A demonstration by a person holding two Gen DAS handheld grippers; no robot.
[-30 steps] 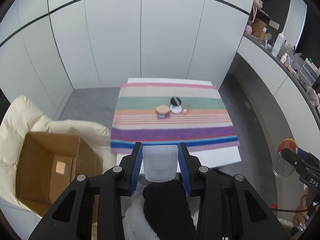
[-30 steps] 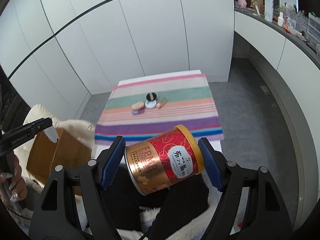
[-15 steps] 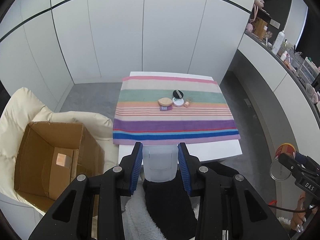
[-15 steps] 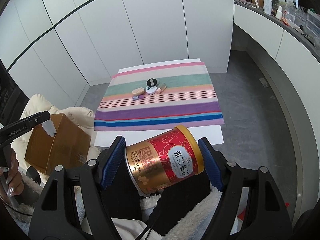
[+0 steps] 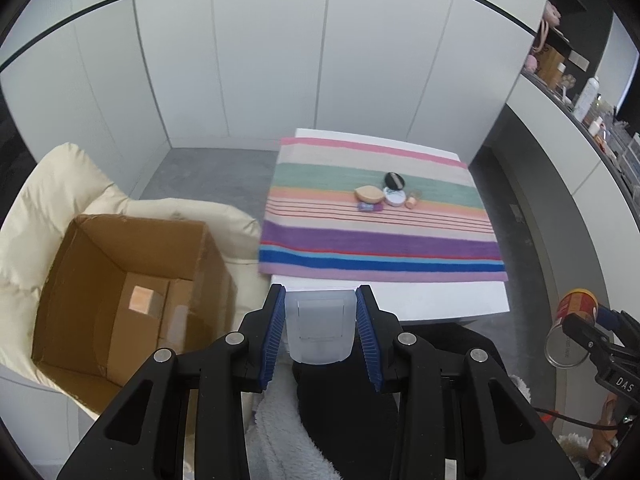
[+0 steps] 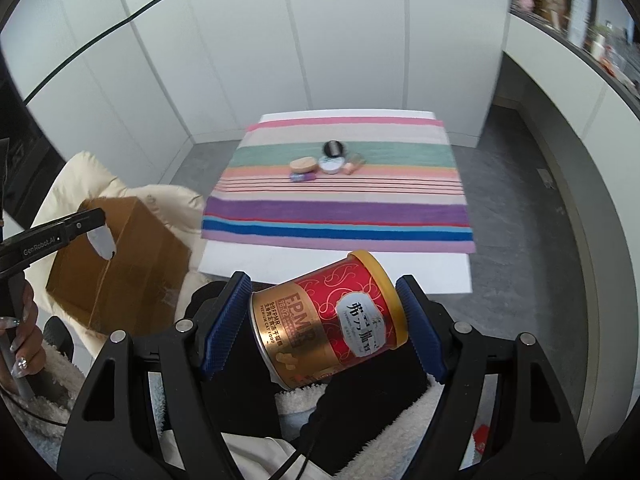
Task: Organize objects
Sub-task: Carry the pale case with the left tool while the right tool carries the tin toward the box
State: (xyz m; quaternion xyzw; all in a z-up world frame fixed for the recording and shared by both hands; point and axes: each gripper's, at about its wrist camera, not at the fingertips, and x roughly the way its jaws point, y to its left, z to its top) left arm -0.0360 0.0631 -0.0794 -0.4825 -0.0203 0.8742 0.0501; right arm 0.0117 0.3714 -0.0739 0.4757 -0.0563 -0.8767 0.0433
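- Right gripper (image 6: 326, 326) clamps can (image 6: 330, 318) end to end, tilted, near box (image 6: 116, 260)
- Left gripper (image 5: 320, 328) clamps cap (image 5: 320, 326)
- Can likely rigid, smooth, slippery; better held across sides

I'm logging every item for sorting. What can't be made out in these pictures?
- Small items on the striped cloth: too small in both views to identify.
- Translucent container in the left gripper: contents unreadable.
- Cardboard box: near corner hidden by the gripper.
- Shelf clutter, right wrist view: blurred.
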